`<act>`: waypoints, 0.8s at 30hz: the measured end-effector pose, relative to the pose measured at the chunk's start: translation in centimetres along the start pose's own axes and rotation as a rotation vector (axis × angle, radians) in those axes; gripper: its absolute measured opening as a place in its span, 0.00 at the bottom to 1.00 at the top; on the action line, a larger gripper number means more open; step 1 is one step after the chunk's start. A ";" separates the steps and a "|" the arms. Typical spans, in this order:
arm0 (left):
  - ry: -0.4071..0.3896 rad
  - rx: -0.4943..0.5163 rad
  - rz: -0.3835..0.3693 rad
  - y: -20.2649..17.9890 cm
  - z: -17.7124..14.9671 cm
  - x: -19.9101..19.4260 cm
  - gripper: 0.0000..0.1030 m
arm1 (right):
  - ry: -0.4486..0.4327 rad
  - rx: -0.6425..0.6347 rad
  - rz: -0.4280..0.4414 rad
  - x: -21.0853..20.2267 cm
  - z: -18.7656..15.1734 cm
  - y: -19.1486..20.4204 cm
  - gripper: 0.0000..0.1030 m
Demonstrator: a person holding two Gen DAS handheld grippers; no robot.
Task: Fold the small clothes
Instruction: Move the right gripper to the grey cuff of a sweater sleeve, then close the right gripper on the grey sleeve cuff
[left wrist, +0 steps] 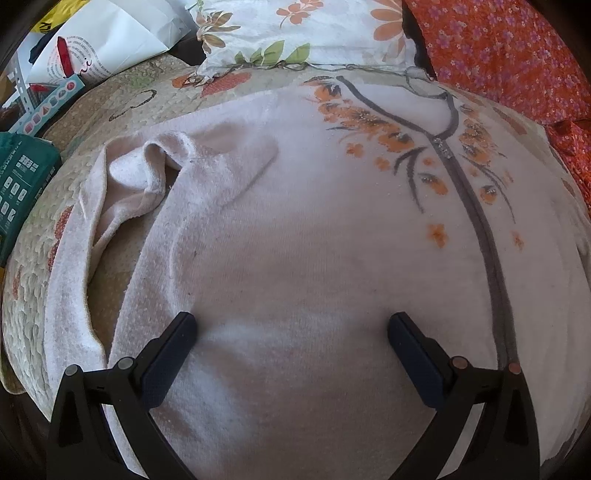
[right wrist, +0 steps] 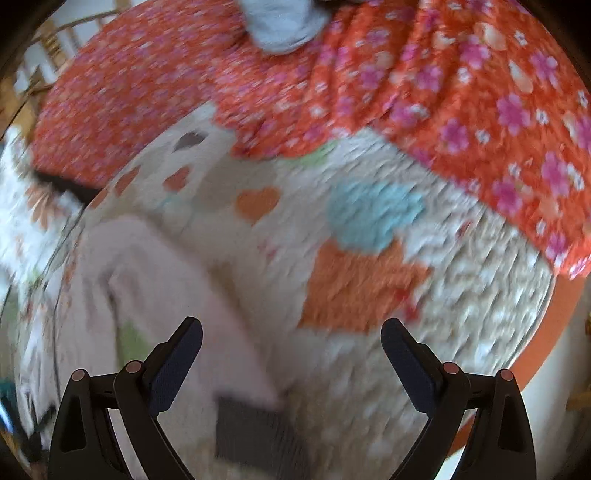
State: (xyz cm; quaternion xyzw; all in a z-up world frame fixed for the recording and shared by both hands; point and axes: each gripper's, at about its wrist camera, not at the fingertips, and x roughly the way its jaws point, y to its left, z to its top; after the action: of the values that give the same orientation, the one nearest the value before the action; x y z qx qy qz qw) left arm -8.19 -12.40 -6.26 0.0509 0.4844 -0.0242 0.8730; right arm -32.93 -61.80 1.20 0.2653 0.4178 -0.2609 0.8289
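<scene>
A pale pink knit sweater (left wrist: 303, 229) with an orange flower and grey branch print lies spread flat on a quilted bedspread (left wrist: 33, 295). One sleeve (left wrist: 122, 192) lies folded and bunched at its left side. My left gripper (left wrist: 291, 325) is open and empty, just above the sweater's plain middle. In the blurred right wrist view, my right gripper (right wrist: 291, 332) is open and empty over the quilt (right wrist: 461, 295), with a pink sleeve (right wrist: 177, 291) of the sweater running under its left finger and ending in a grey cuff (right wrist: 258, 432).
A floral pillow (left wrist: 303, 33) lies beyond the sweater. An orange flowered cloth (left wrist: 517, 55) lies to the right, also in the right wrist view (right wrist: 461, 99). White paper bags (left wrist: 107, 40) and a green box (left wrist: 22, 177) sit at the left edge.
</scene>
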 end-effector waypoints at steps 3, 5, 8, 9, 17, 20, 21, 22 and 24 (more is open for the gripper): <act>-0.004 0.002 0.001 -0.1 0.0 0.0 1.00 | 0.041 -0.104 0.020 -0.1 -2.6 2.2 0.97; -0.001 0.008 -0.005 0.0 -0.1 -0.1 1.00 | 0.066 -0.204 -0.017 0.1 -4.3 3.8 0.96; 0.019 0.023 -0.024 0.2 -0.1 -0.2 1.00 | 0.096 -0.308 -0.134 0.8 -5.8 4.7 0.70; 0.024 0.025 -0.030 0.3 -0.1 -0.2 1.00 | 0.116 -0.315 -0.158 1.0 -5.9 4.5 0.54; 0.033 0.020 -0.039 0.5 -0.2 -0.3 1.00 | -0.068 0.095 -0.350 -1.5 0.9 -3.5 0.36; 0.046 0.014 -0.049 0.6 -0.1 -0.4 1.00 | -0.113 0.216 -0.265 -3.0 0.8 -6.3 0.44; 0.051 0.009 -0.052 0.7 -0.1 -0.5 1.00 | -0.119 0.237 -0.164 -3.4 0.4 -6.5 0.55; 0.057 0.004 -0.056 0.7 0.0 -0.6 1.00 | -0.117 0.238 -0.098 -3.6 -0.2 -6.4 0.62; 0.064 -0.009 -0.085 0.8 0.0 -0.9 1.00 | -0.077 0.170 0.039 -3.7 -1.5 -5.1 0.63</act>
State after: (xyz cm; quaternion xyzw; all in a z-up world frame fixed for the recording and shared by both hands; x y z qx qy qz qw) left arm -8.57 -11.63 -5.44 0.0269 0.5140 -0.0574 0.8554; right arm -38.98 -63.68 2.40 0.3323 0.3567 -0.2893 0.8238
